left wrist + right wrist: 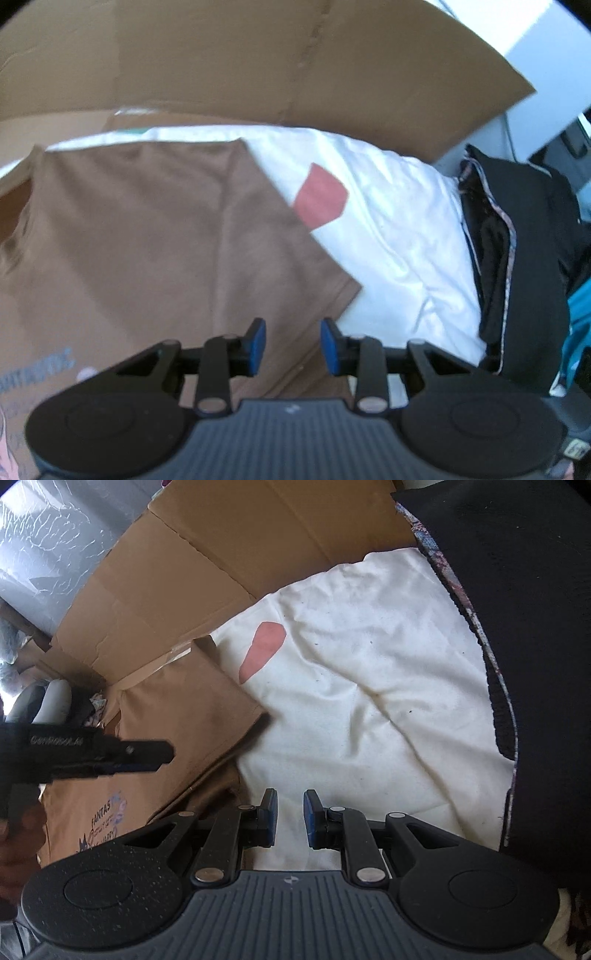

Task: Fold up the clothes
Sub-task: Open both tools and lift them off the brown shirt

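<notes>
Left hand-held gripper angled down over brown shirt, parted, empty; right hand-held gripper above white cloth, narrowly parted, empty.

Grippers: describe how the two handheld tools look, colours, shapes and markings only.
Both the left gripper and right gripper are matte black, with blue pads on two fingers, silver rivets on the linkage bars, round side discs and a ribbed grey centre plate. Pale lettering, partly legible, runs along the left tool's side.

The folded t-shirt lies on the left, overlapping the sheet. A pile of clothes sits at the right, seemingly on the sheet's edge. Flattened cardboard lies beyond them.
</notes>
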The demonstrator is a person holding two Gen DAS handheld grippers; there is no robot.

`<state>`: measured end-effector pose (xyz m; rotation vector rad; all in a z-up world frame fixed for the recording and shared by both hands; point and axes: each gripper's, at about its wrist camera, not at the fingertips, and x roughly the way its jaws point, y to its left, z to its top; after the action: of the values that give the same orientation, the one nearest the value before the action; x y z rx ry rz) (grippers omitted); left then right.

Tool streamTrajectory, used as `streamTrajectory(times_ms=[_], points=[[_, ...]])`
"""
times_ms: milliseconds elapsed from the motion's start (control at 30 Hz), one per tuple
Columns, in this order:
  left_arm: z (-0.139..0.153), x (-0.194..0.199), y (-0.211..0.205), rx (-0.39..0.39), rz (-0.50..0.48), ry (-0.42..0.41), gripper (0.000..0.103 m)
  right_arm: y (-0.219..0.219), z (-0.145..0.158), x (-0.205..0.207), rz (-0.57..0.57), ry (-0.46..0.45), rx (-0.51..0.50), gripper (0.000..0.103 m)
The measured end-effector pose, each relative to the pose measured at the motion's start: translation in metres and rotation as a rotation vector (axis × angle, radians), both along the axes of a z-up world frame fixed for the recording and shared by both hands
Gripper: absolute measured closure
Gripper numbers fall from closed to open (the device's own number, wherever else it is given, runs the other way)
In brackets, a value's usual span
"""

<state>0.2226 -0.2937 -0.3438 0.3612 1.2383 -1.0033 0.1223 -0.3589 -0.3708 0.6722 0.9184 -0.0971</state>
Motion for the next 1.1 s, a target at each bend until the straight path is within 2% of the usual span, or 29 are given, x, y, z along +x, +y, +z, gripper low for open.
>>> streamTrajectory(times_ms=[167, 367, 500, 600, 800, 1100], points=[[-0.004, -0.013, -0.015, 0.001, -0.053, -0.052, 0.069, -0.007, 0.004, -0.008, -0.028, -0.011, 0.003, 0.087], [-0.008, -0.022, -0.021, -0.044, -0.091, -0.104, 0.069, -0.013, 0.007, -0.017, -0.055, -0.023, 0.002, 0.087], [-0.011, -0.021, -0.02, -0.1, -0.065, -0.093, 0.069, -0.015, 0.007, -0.022, -0.063, -0.026, 0.002, 0.087], [-0.015, -0.023, -0.022, -0.107, -0.064, -0.102, 0.069, -0.014, 0.005, -0.023, -0.062, -0.019, 0.004, 0.087], [-0.019, -0.036, -0.032, -0.123, -0.127, -0.142, 0.069, -0.013, 0.001, -0.025, -0.065, 0.002, 0.006, 0.087], [-0.046, -0.051, -0.05, -0.061, -0.138, -0.187, 0.07, -0.015, -0.004, -0.024, -0.074, 0.025, 0.025, 0.087]])
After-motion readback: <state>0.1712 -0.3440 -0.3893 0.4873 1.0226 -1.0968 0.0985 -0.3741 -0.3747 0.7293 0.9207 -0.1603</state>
